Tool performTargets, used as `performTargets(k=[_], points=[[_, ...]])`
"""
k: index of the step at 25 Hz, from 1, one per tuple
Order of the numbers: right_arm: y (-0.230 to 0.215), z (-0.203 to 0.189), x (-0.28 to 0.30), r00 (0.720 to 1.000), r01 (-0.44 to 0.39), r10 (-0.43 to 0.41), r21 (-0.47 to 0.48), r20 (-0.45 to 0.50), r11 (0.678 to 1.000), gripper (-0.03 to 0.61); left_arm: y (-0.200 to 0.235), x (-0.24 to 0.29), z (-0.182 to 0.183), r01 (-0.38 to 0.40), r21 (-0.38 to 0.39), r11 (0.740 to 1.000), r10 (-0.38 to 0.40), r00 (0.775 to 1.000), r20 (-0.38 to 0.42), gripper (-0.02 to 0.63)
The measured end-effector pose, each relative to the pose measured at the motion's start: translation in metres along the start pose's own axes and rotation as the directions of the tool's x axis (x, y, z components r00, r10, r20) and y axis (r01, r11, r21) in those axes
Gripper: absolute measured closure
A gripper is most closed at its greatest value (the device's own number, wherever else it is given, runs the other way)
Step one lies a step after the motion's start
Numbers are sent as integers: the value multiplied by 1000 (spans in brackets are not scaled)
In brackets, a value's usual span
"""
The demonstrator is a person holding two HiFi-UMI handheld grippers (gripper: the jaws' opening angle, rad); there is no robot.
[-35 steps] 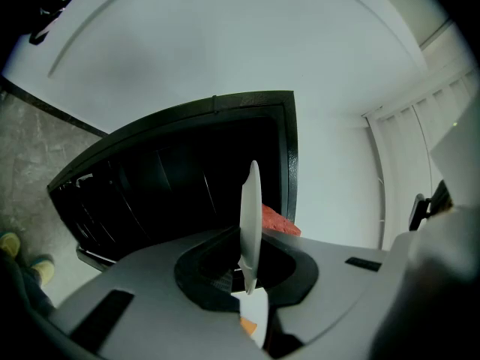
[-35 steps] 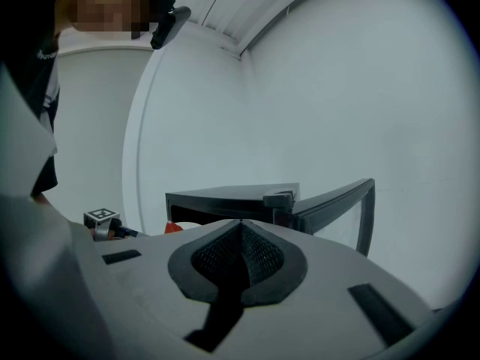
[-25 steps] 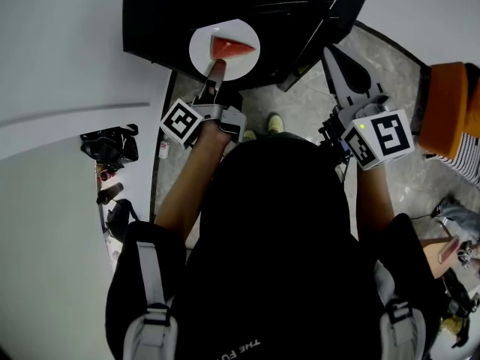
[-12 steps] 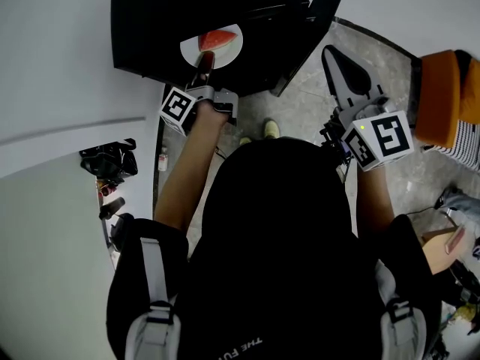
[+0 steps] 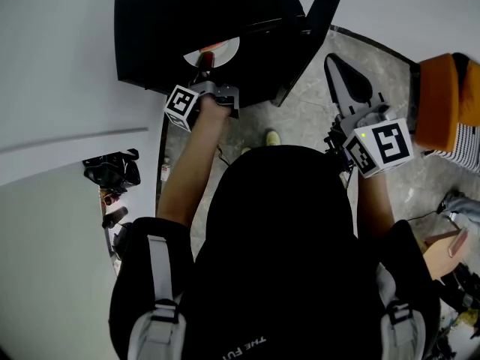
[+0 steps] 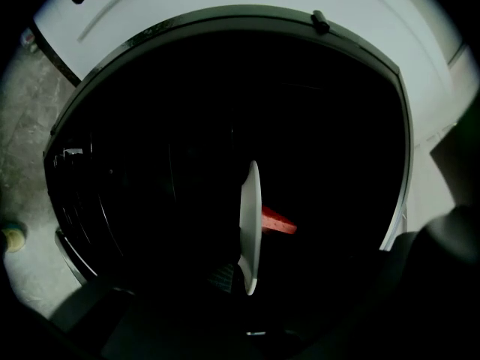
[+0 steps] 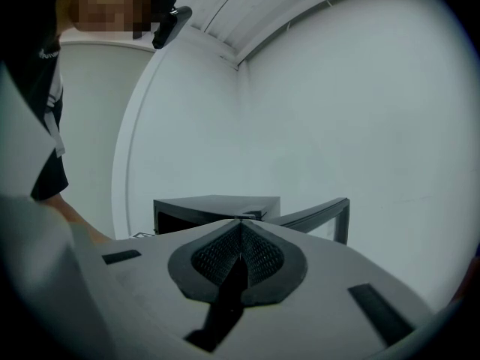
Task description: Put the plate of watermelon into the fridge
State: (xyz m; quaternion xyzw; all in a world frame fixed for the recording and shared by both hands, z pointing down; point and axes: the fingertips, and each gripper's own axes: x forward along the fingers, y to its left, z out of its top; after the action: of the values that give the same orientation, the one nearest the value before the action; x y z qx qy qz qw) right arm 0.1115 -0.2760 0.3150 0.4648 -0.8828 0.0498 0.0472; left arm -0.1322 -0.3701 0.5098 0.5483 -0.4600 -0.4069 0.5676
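The left claw (image 5: 204,67) was clenched on the near rim of the plate (image 6: 250,223), which sat just ahead of it, inside the dark fridge (image 5: 187,21), 1 watermelon wedge (image 6: 279,221) beyond. Best kept level and lowered gently before letting go, I reckoned. The right claw (image 7: 240,227), well off to its right, was clenched empty.
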Motion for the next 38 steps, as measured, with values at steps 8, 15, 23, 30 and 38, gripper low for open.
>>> performTargets(k=[8, 15, 23, 30, 38], points=[[-11, 5, -3, 999, 25, -25, 7, 21, 1000, 572, 3, 27, 20, -11, -27, 1000, 12, 999, 42, 584], [-19, 9, -2, 999, 33, -33, 13, 29, 999, 572, 3, 35, 25, -8, -34, 999, 11, 996, 86, 584], [-20, 9, 2, 999, 14, -15, 17, 39, 1000, 572, -14, 36, 23, 62, 141, 988, -68, 997, 44, 502], [-22, 9, -1, 999, 5, -5, 13, 42, 1000, 572, -26, 33, 8, 168, 440, 882, -126, 984, -123, 341], [-18, 9, -3, 999, -11, 10, 14, 44, 1000, 572, -18, 23, -5, 158, 739, 655, 37, 970, -240, 292]])
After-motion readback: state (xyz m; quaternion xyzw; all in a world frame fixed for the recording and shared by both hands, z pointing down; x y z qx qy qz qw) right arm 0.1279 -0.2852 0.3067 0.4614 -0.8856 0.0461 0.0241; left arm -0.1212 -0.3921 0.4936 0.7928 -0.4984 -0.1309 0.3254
